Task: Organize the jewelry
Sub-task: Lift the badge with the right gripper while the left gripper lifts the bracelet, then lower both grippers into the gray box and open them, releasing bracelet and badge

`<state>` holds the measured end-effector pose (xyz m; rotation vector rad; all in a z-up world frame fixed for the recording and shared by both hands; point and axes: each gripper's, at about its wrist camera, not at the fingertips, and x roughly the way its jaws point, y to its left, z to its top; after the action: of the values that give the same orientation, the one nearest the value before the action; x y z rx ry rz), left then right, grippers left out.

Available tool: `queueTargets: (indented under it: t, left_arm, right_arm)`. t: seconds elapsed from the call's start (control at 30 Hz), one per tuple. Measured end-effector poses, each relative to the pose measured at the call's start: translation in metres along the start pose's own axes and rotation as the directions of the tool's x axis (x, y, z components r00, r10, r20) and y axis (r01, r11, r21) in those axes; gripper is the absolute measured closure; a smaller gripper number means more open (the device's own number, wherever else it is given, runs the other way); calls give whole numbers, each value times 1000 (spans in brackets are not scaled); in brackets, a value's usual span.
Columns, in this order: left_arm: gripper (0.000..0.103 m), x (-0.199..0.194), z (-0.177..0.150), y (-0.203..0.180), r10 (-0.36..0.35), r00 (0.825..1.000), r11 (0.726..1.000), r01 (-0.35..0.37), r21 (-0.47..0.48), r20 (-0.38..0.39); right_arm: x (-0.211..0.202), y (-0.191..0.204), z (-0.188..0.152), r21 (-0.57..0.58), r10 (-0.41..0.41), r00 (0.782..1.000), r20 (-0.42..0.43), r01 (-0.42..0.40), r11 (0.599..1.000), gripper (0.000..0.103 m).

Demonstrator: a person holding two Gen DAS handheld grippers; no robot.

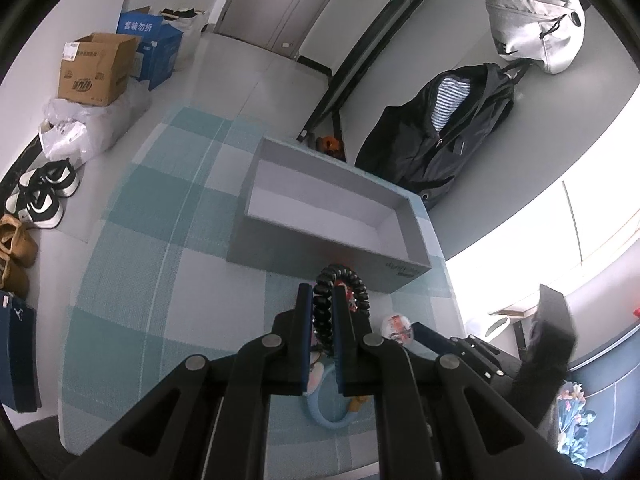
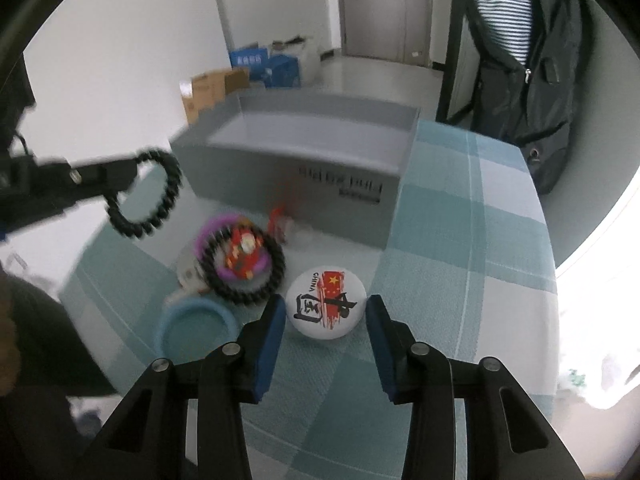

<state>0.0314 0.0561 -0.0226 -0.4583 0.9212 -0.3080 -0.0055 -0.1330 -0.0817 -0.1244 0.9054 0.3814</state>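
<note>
My left gripper (image 1: 322, 292) is shut on a black beaded bracelet (image 1: 360, 284) and holds it above the checked tablecloth, just before the open grey box (image 1: 332, 208). In the right wrist view that gripper (image 2: 120, 184) and its bracelet (image 2: 160, 196) hang at the left. My right gripper (image 2: 326, 302) has its blue pads against both sides of a white round badge (image 2: 326, 308) lying on the cloth. Beside it sits a second black bracelet (image 2: 244, 268) around a purple ring and a red charm, with a light blue ring (image 2: 196, 328) nearer me.
The grey box (image 2: 312, 160) stands at the table's far side; a small red trinket (image 2: 278, 220) lies before it. A dark jacket (image 1: 440, 140) hangs to the right. Cardboard boxes (image 1: 96, 72) and shoes (image 1: 40, 196) line the floor at the left.
</note>
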Motion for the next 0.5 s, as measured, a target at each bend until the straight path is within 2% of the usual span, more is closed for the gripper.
queueTargets:
  t: [0.2,0.3,0.4,0.5]
  left_arm:
    - [98,-1,23,-10,18,1000,999,-19,33,21]
    - [98,0,35,-14,19,999,999,-20,48,31]
    - [98,11,50,-19,39,999,996,-40,78,24]
    - [98,26,61,-18,56,998,995,-56,86,2]
  right_arm:
    - [-32,-8,19,63,98,988,123,-106,992,63]
    - [-48,-7,43,31,141,973,184,-149,988,63]
    - [-48,-8,65,12,178,965,194,-184,983,63]
    - [-30,-11,91,-3,196,967,161,-199,980,63]
